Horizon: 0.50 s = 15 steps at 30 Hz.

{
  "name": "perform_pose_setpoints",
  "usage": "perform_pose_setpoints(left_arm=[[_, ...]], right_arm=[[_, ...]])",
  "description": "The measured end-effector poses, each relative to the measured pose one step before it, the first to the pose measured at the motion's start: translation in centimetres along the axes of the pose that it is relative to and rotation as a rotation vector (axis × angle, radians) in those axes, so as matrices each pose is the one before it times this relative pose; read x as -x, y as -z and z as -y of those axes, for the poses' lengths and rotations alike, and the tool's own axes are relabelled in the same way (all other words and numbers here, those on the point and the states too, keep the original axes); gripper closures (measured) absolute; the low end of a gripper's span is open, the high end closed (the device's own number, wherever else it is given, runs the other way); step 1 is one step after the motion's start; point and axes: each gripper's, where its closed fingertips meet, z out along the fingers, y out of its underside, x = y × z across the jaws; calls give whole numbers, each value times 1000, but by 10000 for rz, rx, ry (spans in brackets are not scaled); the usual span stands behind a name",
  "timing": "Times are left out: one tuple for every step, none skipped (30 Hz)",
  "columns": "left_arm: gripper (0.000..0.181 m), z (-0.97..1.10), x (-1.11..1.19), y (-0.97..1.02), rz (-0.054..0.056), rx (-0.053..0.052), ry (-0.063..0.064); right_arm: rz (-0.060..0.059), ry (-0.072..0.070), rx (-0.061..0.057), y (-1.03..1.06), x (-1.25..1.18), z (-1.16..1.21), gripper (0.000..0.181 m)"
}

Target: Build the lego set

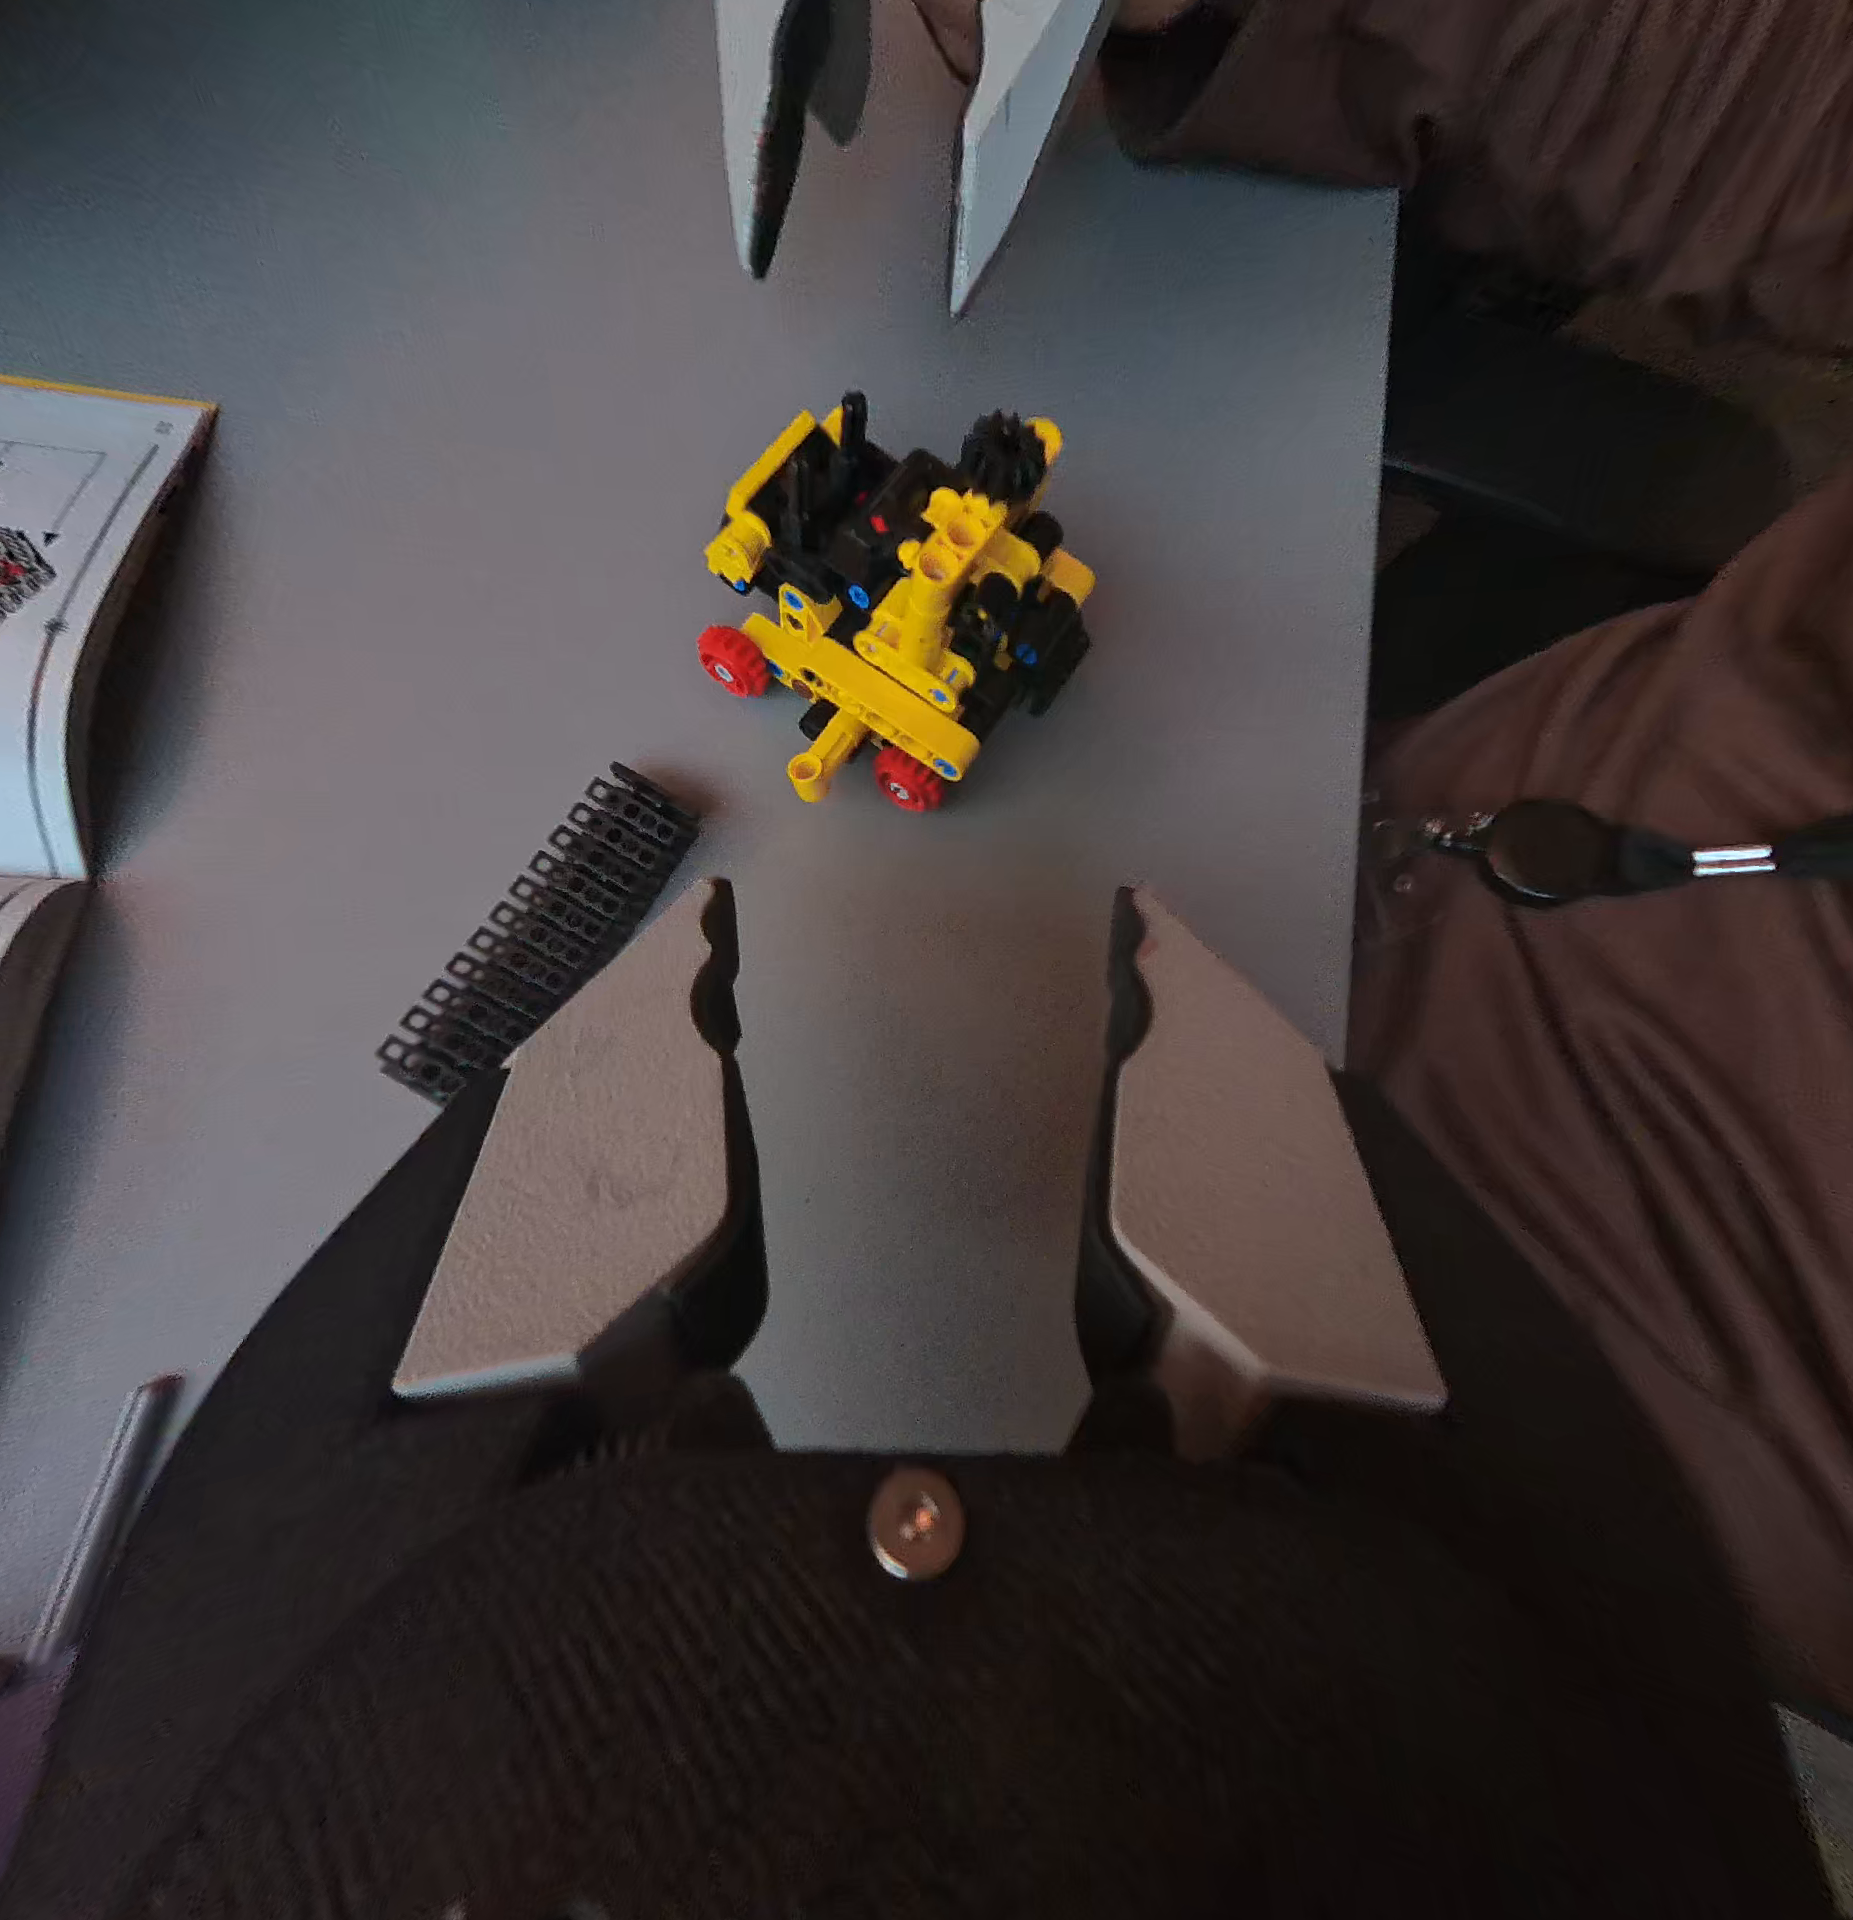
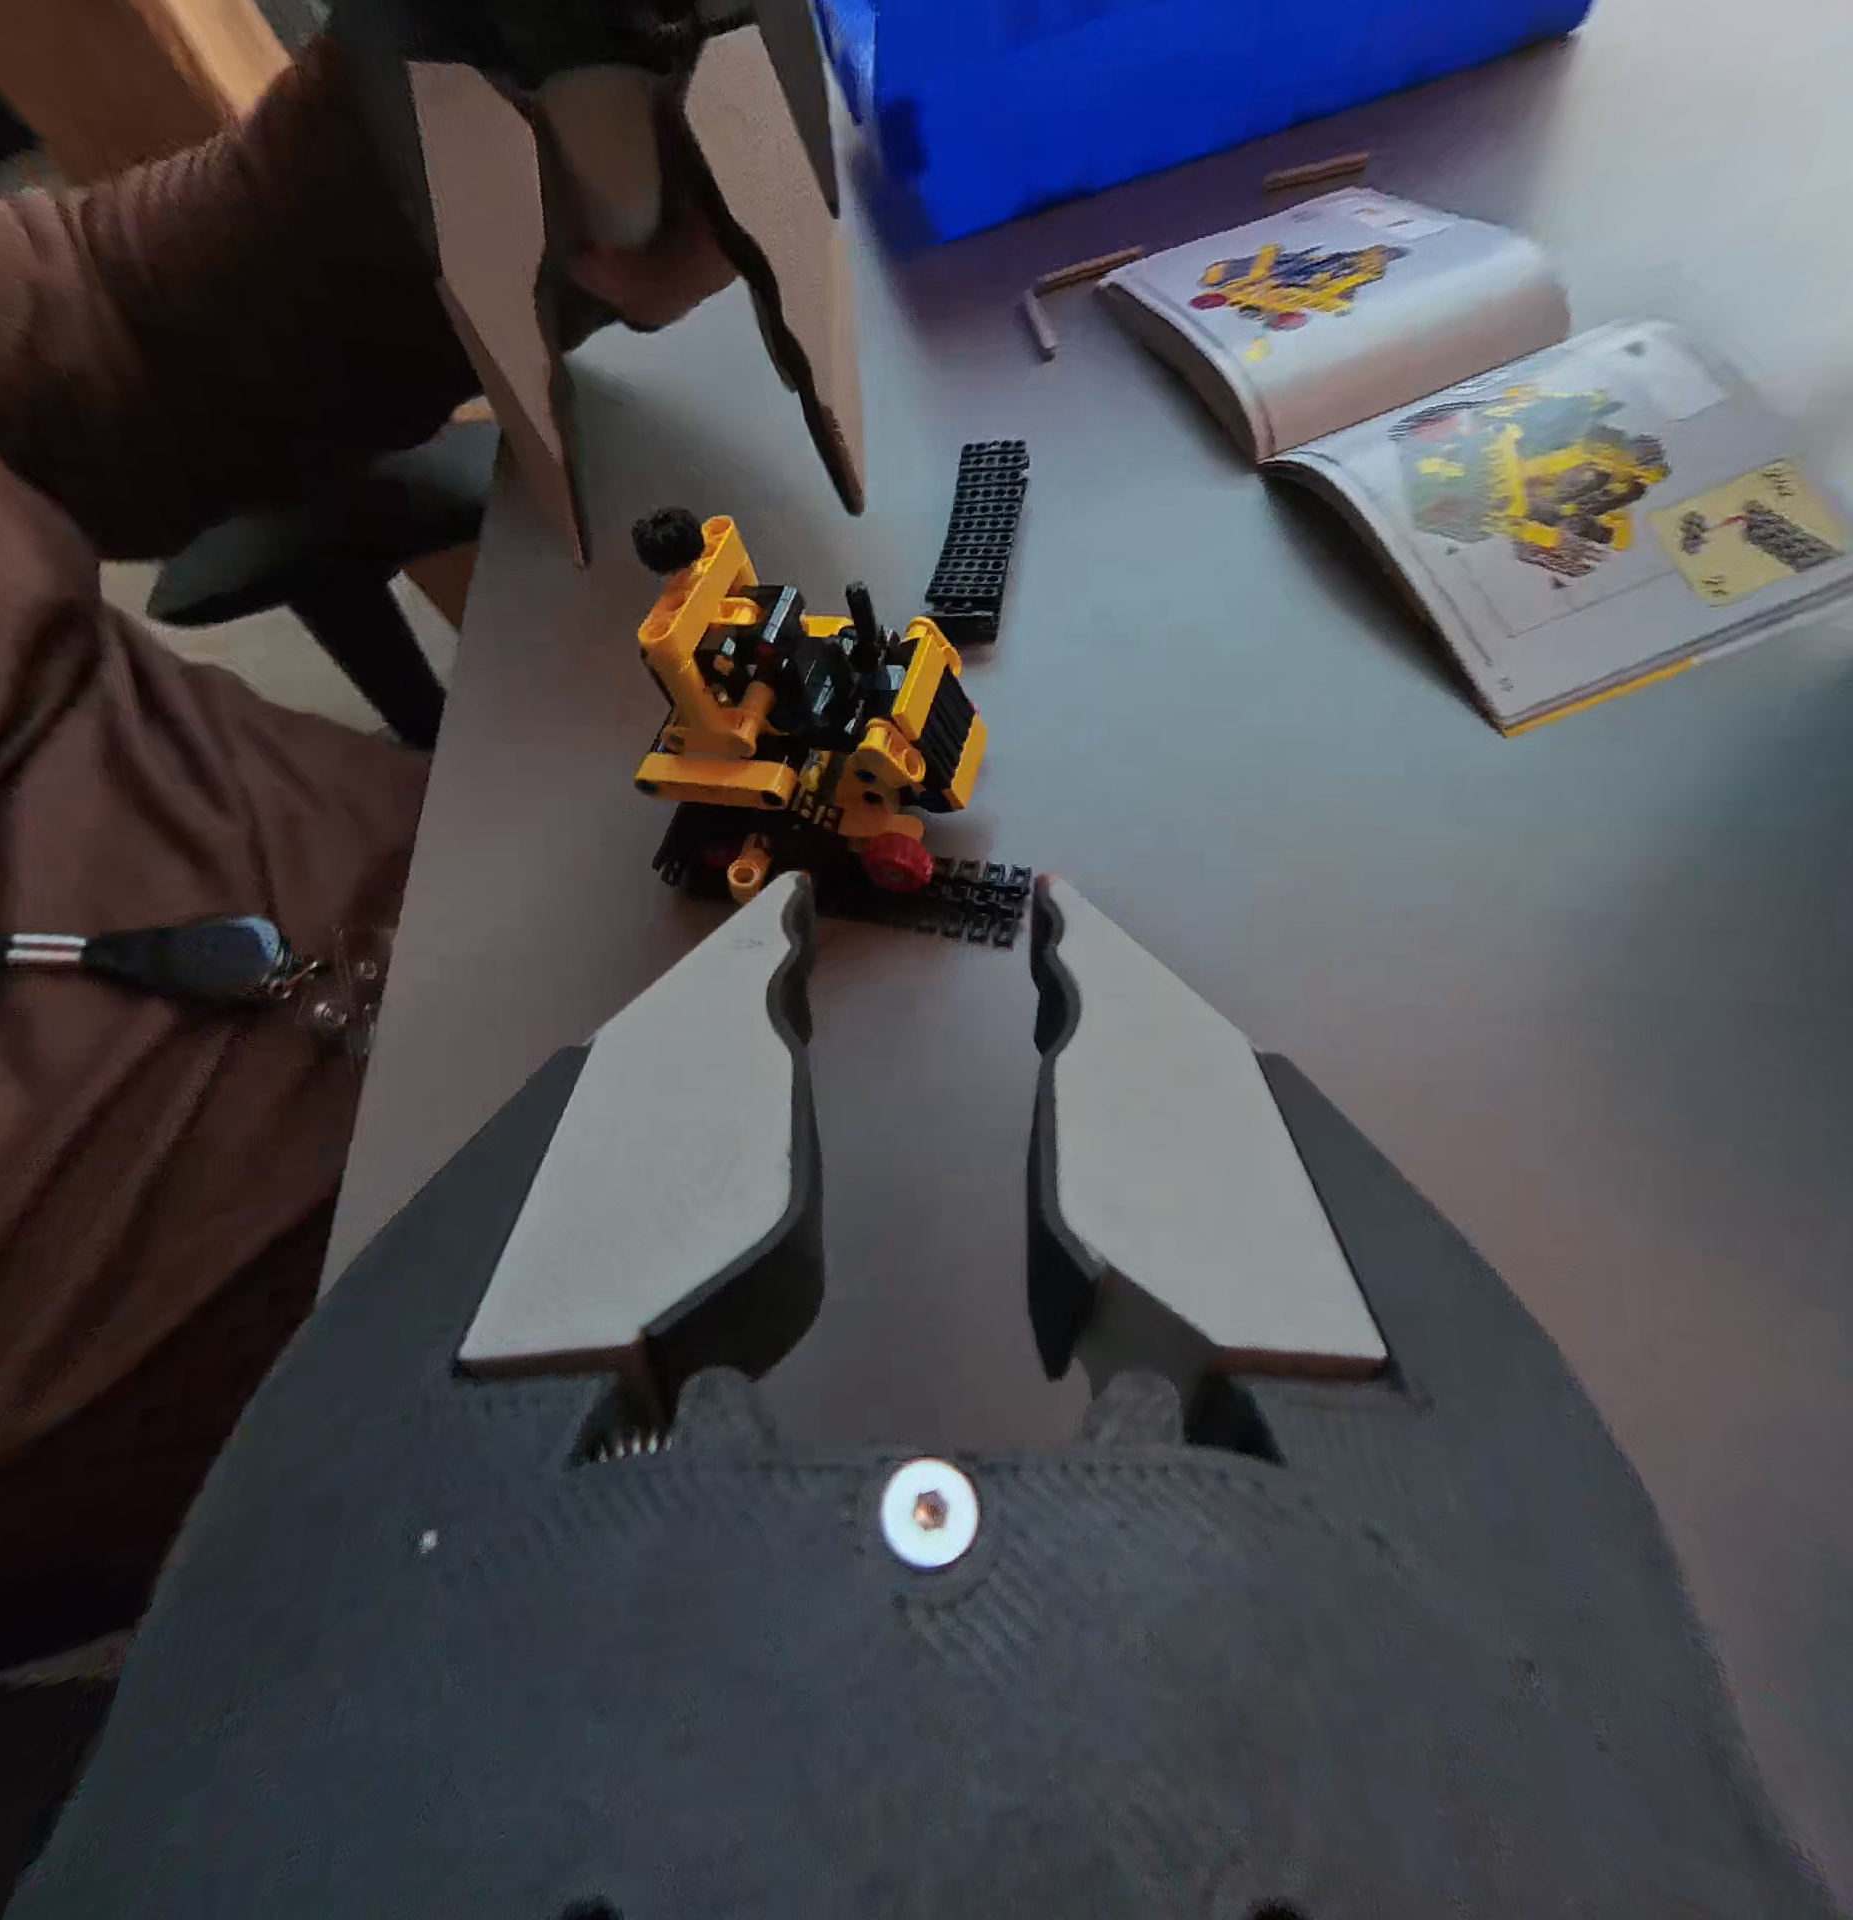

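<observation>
A yellow and black lego vehicle (image 1: 901,603) with red wheels stands on the grey table (image 1: 434,312); it also shows in the right wrist view (image 2: 797,727). A black track strip (image 1: 543,935) lies loose to its left, also seen in the right wrist view (image 2: 979,535). A second black track (image 2: 943,894) lies under and beside the vehicle. My left gripper (image 1: 927,894) is open and empty, short of the vehicle. My right gripper (image 2: 917,883) is open and empty, its tips close to the second track. Each gripper shows beyond the vehicle in the other's view.
An open instruction booklet (image 2: 1473,447) lies on the table, also at the left edge of the left wrist view (image 1: 39,623). A blue bin (image 2: 1109,94) stands behind. Small brown rods (image 2: 1088,270) lie near it. A person in brown clothing (image 1: 1628,1039) sits at the table edge.
</observation>
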Motion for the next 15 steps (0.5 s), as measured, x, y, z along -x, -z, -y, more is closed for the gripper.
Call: perform_pose_setpoints(left_arm=[[112, -469, -170, -586, 81, 47, -149], [113, -394, -158, -528, 58, 15, -246], [116, -302, 35, -458, 95, -18, -177], [115, -490, -51, -388, -54, 152, -124], [115, -405, 102, -281, -9, 95, -99], [117, 155, 115, -58, 22, -272, -45], [115, 24, -82, 63, -115, -13, 171], [114, 215, -13, 68, 3, -135, 219], [114, 287, -148, 15, 6, -184, 162], [114, 223, -240, -52, -6, -123, 127], [113, 119, 31, -127, 184, -43, 161], [111, -10, 212, -192, 294, 50, 190], [109, -91, 339, -242, 385, 118, 220], [111, 68, 472, -183, 468, 30, 176], [109, 247, 485, -137, 476, -58, 157]], right_arm=[[259, 314, 274, -293, -183, -283, 141], [168, 323, 235, -259, -299, -227, 141], [180, 296, 130, -231, -258, -99, 140], [282, 237, 46, -212, -83, 2, 140], [312, 165, -9, -211, -19, 33, 138], [336, 128, -47, -237, 96, 6, 136], [364, 114, -21, -283, 222, -98, 133], [299, 28, 220, -246, 180, -321, 129], [146, 164, 178, -172, -9, -120, 127], [-143, 284, -8, -75, -378, 135, 128], [-151, 284, -41, -33, -441, 195, 127], [72, 189, -16, -39, -216, 147, 125], [296, 82, 40, -82, 17, 30, 123], [426, 3, 97, -126, 174, -84, 123], [419, -20, 147, -137, 196, -158, 122]])
